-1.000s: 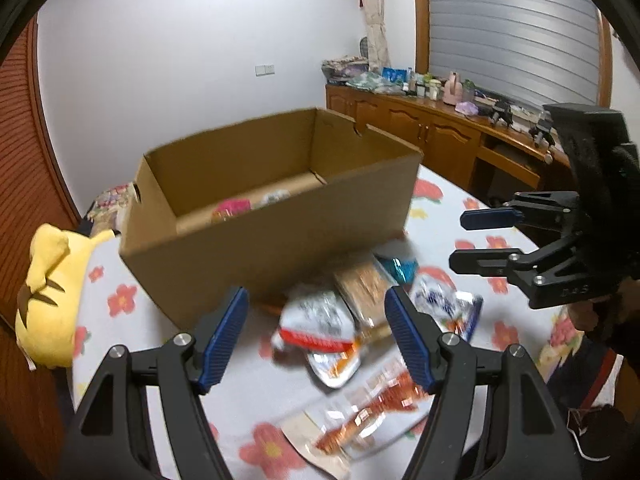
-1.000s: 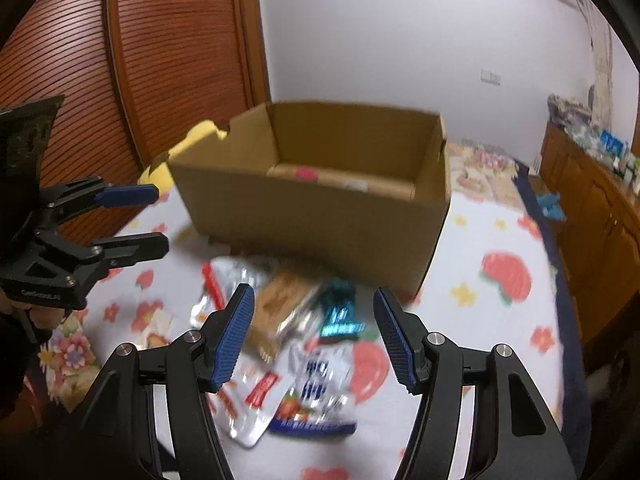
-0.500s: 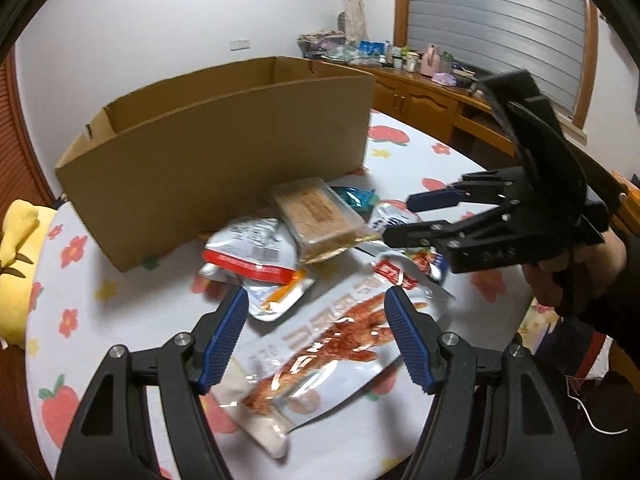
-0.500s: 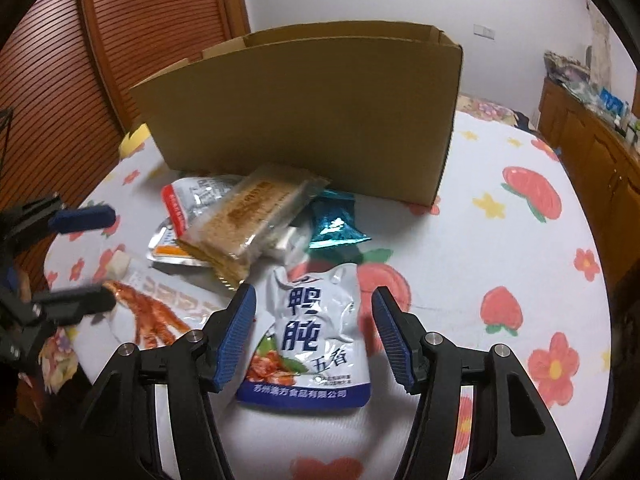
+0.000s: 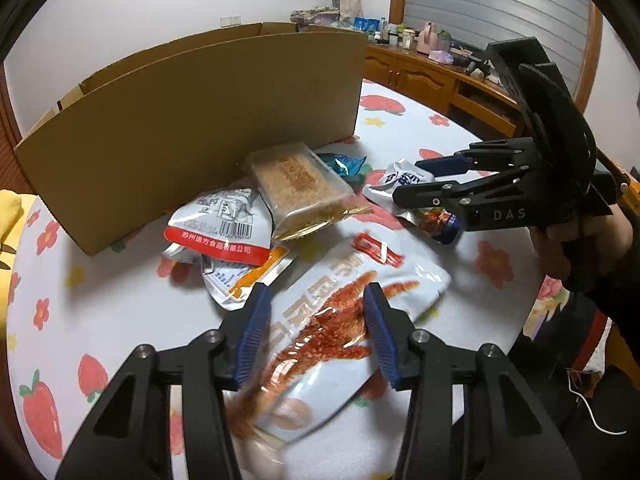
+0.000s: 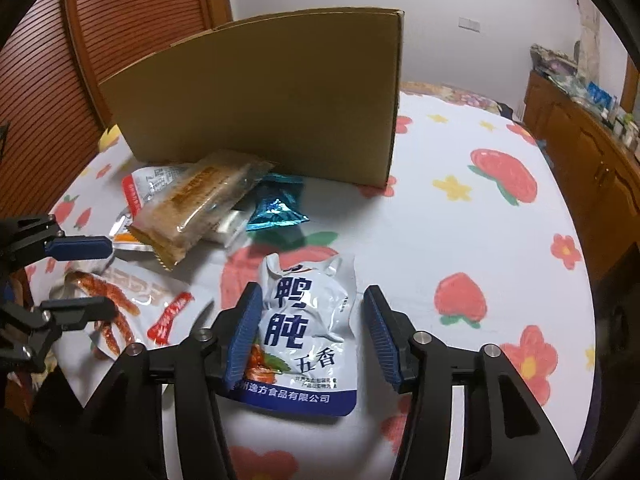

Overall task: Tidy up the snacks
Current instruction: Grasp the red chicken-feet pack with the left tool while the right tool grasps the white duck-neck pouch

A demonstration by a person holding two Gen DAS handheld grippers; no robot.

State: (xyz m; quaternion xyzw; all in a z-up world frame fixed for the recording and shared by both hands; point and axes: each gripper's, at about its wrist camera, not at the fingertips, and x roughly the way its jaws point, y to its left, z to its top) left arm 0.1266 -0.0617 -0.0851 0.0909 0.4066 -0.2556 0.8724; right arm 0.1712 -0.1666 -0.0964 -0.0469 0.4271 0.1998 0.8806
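1. The left tongs are partly open and closing. The red bag lies flat between the blue pads. The pads do not press it yet.
2. The right tongs are partly open and closing too. The white bag lies between them. The left pad is at the bag's edge; the other pad is a bit off it.
3. Both bags lie on the flower cloth, in front of the box.
4. The cracker pack, a blue wrapper and a silver bag lie in a heap by the box wall, behind both tongs.
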